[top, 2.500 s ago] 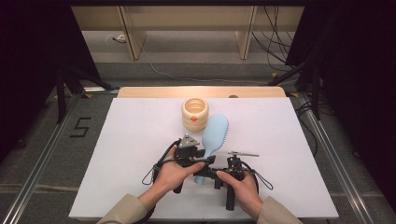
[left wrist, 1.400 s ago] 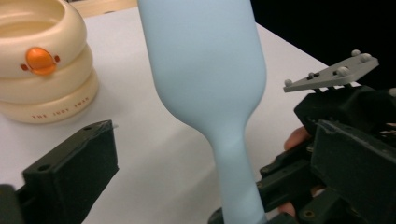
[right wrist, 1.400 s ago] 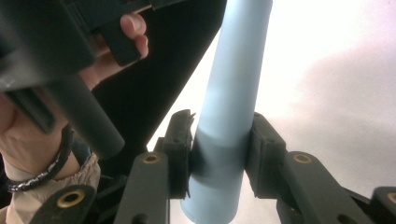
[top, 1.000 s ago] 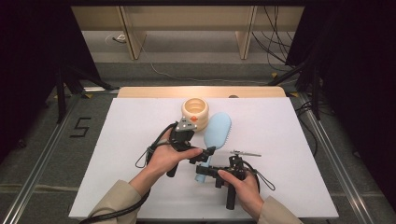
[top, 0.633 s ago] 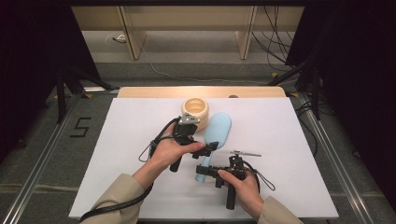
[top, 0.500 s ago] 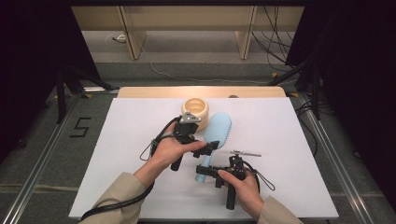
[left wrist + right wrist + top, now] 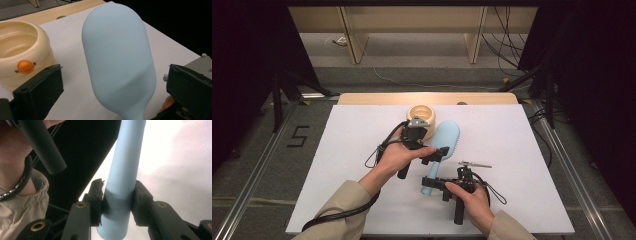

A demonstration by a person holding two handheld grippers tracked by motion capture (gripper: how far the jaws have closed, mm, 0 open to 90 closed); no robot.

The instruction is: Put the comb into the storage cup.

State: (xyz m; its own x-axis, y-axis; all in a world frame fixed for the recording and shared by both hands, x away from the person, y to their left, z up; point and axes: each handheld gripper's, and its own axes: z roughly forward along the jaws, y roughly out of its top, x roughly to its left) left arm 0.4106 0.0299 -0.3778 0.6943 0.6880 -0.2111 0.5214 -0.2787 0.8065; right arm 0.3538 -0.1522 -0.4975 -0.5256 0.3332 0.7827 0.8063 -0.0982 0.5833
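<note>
While the right gripper (image 7: pixel 435 183) nearest the person clamps the pale blue brush (image 7: pixel 443 145) by the end of its handle, as the right gripper view shows with both jaws pressed on the round shaft (image 7: pixel 123 187), the work looks to be at a handover or a two-handed hold of that brush. The brush rests on the white table (image 7: pixel 522 150), handle toward the person and broad oval head pointing away, its tip just beside the cream ribbed pot (image 7: pixel 423 114).

Farther out, the left gripper (image 7: pixel 436 154) hovers over the neck of the brush. In the left gripper view its jaws stand wide, one on each side of the smooth blue head (image 7: pixel 117 62), with clear table between each jaw and the brush; nothing is gripped there. The pot with its orange dot (image 7: pixel 25 66) sits just left of that jaw.

The next move, I judge, calls for the left jaws to settle lower and close on the narrow neck rather than the wide head, squarely, so the brush does not twist in the right grip.

Against the earliest high view, the left hand has travelled from beside the right hand up toward the pot and then swung its jaws round onto the brush; the right hand has kept its place and hold, and the brush has barely shifted.
</note>
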